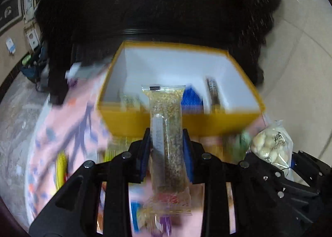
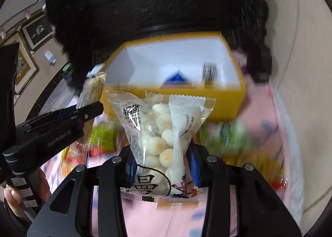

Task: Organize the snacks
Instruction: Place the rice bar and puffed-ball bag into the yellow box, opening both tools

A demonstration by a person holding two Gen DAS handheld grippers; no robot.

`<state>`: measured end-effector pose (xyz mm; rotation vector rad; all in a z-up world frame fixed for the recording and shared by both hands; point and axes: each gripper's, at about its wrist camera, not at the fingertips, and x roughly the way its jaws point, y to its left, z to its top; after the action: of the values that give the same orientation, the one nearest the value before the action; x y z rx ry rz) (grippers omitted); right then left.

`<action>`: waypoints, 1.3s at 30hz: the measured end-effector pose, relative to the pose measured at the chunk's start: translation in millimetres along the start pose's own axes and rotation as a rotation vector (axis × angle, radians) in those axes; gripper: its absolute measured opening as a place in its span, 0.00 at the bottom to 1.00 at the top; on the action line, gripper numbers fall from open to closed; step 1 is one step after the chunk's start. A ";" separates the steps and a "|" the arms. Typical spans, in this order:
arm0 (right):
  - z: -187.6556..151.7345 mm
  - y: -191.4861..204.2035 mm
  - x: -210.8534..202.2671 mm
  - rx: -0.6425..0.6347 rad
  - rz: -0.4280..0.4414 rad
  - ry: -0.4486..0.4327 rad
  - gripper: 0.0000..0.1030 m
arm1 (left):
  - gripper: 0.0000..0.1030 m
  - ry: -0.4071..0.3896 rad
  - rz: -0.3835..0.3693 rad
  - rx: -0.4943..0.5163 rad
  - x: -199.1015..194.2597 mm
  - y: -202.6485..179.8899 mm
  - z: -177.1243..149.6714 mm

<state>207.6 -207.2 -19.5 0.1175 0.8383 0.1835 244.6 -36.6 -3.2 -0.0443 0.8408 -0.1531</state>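
Right wrist alone shows a hand (image 2: 12, 197).

We see left gripper (image 1: 167, 154) clamped on clear grain bar (image 1: 167, 139) — yellow box (image 1: 178, 122) beyond, white-ball bag (image 1: 271, 145) at right.

one yellow box (image 1: 180, 122) with a white interior. two packets stand upright inside it: one blue packet (image 1: 192, 97) and one dark striped packet (image 1: 213, 91). one clear grain bar (image 1: 168, 133) and one bag of white round snacks (image 2: 159, 143). two grippers: left gripper (image 1: 167, 154), right gripper (image 2: 164, 166). loose blurred snacks on the pink cloth (image 2: 145, 216): count not determinable.
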 end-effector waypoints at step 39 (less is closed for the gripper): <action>85.7 -20.4 43.9 0.039 -0.101 0.031 0.65 | 0.70 -0.022 0.040 -0.019 24.2 9.9 78.8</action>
<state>302.7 -220.6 1.8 0.1090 0.8766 0.0742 320.3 -32.2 30.5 -0.0467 0.8209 -0.1064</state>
